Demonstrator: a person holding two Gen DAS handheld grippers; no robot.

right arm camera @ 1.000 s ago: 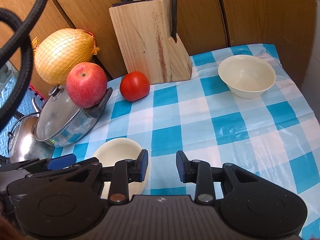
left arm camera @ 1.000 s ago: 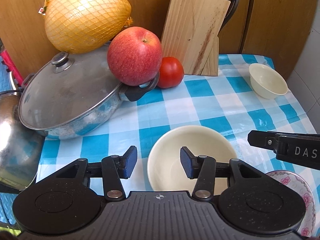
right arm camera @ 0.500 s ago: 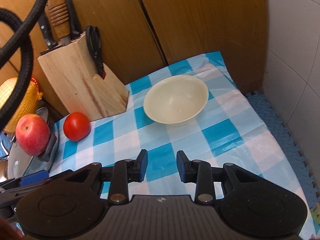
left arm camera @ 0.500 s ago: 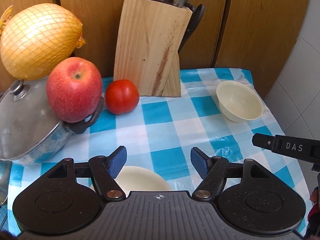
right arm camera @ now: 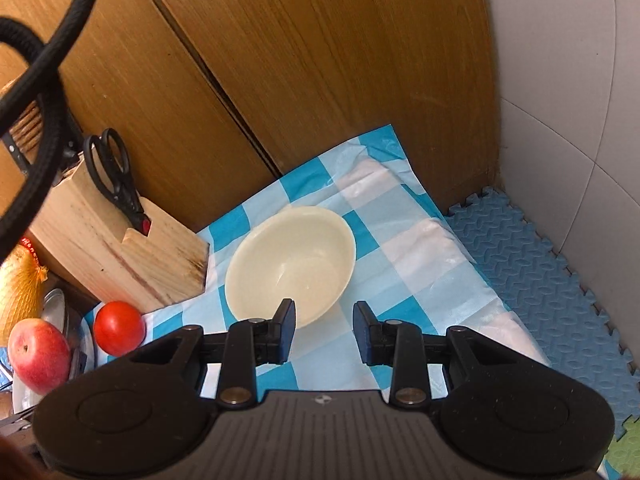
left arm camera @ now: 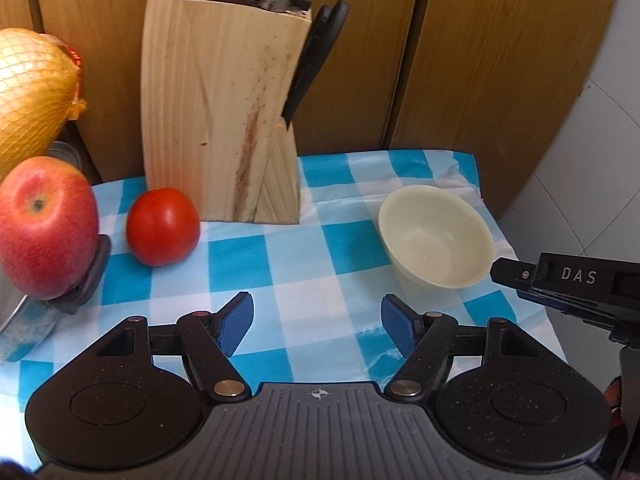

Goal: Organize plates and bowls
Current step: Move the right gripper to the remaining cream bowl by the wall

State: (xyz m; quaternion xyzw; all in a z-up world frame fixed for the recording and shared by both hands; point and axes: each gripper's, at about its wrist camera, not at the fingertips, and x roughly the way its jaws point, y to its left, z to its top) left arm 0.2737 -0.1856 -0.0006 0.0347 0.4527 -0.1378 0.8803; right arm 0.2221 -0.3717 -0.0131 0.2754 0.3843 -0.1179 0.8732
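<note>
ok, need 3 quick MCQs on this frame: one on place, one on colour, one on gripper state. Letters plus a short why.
1. Where does the cream bowl stand?
A. on the pot lid
B. on the checked cloth, right of the knife block
C. inside the knife block

2. What colour is the tomato?
A. red
B. green
C. yellow

3. How is the right gripper?
A. clamped on the bowl rim
B. closed on the tomato
C. jaws apart, nothing between them

Key: 1 B, the bowl sits on blue and white squares beside the block. 2 A, plainly red in both views. 3 C, cloth shows through the gap, with the bowl just beyond the pads.
</note>
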